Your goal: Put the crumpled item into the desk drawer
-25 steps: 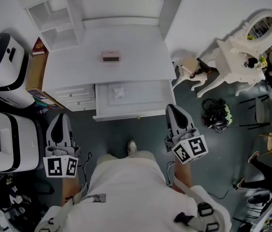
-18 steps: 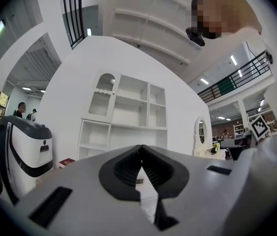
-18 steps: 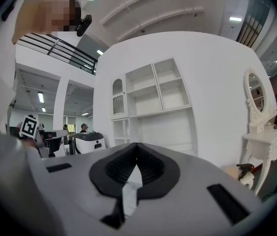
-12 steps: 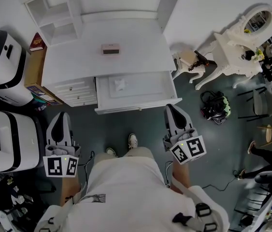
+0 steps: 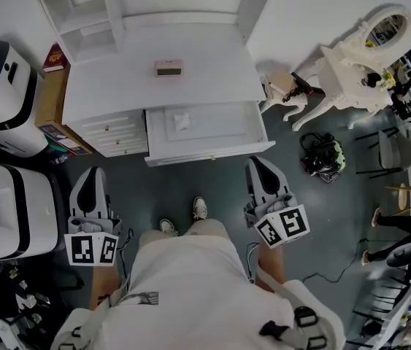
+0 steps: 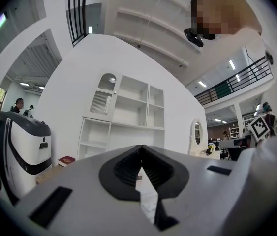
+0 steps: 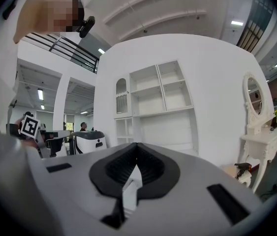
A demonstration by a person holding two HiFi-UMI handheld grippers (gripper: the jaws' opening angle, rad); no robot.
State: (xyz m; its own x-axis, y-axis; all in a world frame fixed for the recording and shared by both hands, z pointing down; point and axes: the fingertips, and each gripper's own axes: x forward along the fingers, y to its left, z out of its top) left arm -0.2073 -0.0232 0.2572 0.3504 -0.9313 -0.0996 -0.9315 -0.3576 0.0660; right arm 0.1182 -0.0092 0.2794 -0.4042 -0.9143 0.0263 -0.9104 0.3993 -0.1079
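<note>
In the head view the white desk (image 5: 117, 86) has its drawer (image 5: 220, 149) pulled out. The crumpled white item (image 5: 183, 122) lies inside the drawer, toward its left. My left gripper (image 5: 93, 172) hangs shut and empty over the floor, below the desk's left drawer stack. Just short of the drawer's right front corner is my right gripper (image 5: 258, 162), also shut with nothing in it. In the left gripper view the black pads of the left gripper (image 6: 141, 146) meet at the tip. The right gripper view shows the right gripper (image 7: 137, 144) closed the same way, facing the shelves.
A small pink box (image 5: 168, 67) sits on the desk top. Two white machines (image 5: 4, 100) (image 5: 8, 210) stand at the left beside a cardboard box (image 5: 50, 104). A white vanity table (image 5: 355, 60) and a dark bag (image 5: 322, 155) are at the right. The person's feet (image 5: 200, 208) stand before the drawer.
Both grippers and the person have drawn back a little from the desk; the right gripper no longer overlaps the drawer's front corner. Both stay shut and empty.
</note>
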